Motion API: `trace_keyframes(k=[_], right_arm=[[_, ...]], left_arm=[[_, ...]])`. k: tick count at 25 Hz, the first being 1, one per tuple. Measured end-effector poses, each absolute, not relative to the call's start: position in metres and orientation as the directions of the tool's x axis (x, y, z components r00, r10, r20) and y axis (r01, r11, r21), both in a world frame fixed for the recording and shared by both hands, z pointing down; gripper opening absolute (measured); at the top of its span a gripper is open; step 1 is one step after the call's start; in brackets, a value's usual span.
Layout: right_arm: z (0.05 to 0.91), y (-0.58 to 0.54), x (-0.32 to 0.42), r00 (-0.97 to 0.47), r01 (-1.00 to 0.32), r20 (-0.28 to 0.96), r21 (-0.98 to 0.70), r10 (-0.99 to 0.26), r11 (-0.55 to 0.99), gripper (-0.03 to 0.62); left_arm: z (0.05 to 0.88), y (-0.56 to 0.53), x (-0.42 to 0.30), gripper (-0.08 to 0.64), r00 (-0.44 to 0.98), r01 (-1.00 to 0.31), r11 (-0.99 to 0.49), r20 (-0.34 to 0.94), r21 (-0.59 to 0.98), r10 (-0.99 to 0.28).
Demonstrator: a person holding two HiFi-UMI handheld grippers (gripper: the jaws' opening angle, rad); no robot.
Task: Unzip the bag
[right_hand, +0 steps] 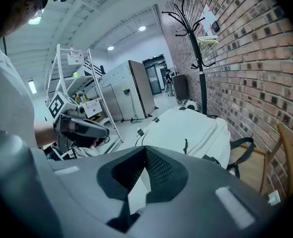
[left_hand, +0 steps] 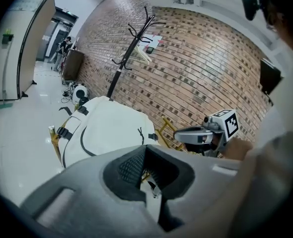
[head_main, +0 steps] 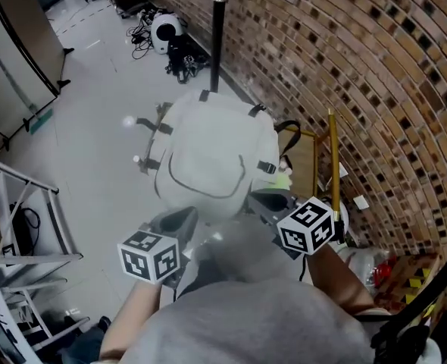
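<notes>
Both jaws closed and empty, the white bag (head_main: pixel 208 154) just ahead.

My left gripper (left_hand: pixel 145 148) and right gripper (right_hand: pixel 146 150) each have their jaws pressed together with nothing between them; they sit side by side, angled down at the bag, near it but not touching; a dark zip line curves across its front; a yellow wooden chair frame (head_main: pixel 333 158) shows at its right, beside the brick wall (head_main: pixel 375 67); the coat stand (head_main: pixel 218 29) rises just behind the bag; cables (head_main: pixel 182 55) lie on the floor beyond; a metal rack (head_main: pixel 19 203) stands at my left.
</notes>
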State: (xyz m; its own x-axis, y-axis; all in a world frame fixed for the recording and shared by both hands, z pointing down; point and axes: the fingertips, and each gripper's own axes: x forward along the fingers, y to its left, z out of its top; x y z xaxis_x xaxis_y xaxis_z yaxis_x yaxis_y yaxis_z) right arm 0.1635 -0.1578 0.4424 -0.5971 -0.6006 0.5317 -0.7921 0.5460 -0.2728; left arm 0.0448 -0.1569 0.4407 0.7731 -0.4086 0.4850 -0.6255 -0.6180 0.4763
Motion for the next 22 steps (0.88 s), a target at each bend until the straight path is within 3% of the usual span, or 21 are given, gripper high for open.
trace_keyframes(k=[9, 10, 11, 12, 14, 22], right_arm=[[0.49, -0.214, 0.175, -0.514, -0.849, 0.615, -0.264, -0.598, 0.459, -0.002], [0.495, -0.218, 0.176, -0.512, -0.85, 0.622, -0.268, -0.593, 0.453, 0.009], [0.499, -0.223, 0.177, -0.505, -0.855, 0.627, -0.268, -0.593, 0.445, 0.104], [0.503, -0.229, 0.179, -0.489, -0.865, 0.63, -0.258, -0.603, 0.431, 0.113], [0.51, -0.242, 0.187, -0.432, -0.894, 0.637, -0.211, -0.638, 0.395, 0.081], [0.545, -0.262, 0.198, -0.31, -0.924, 0.711, -0.068, -0.631, 0.377, 0.106]], left_arm=[[0.466, -0.21, 0.029, 0.002, 0.777, -0.613, -0.61, 0.52, 0.501, -0.354], [0.47, -0.213, 0.028, 0.002, 0.777, -0.612, -0.609, 0.526, 0.504, -0.346], [0.473, -0.216, 0.026, 0.002, 0.776, -0.612, -0.607, 0.533, 0.506, -0.338], [0.476, -0.219, 0.025, 0.002, 0.775, -0.612, -0.606, 0.539, 0.508, -0.331], [0.482, -0.224, 0.022, 0.002, 0.772, -0.612, -0.604, 0.549, 0.51, -0.32], [0.503, -0.234, 0.014, 0.002, 0.763, -0.62, -0.579, 0.578, 0.53, -0.289]])
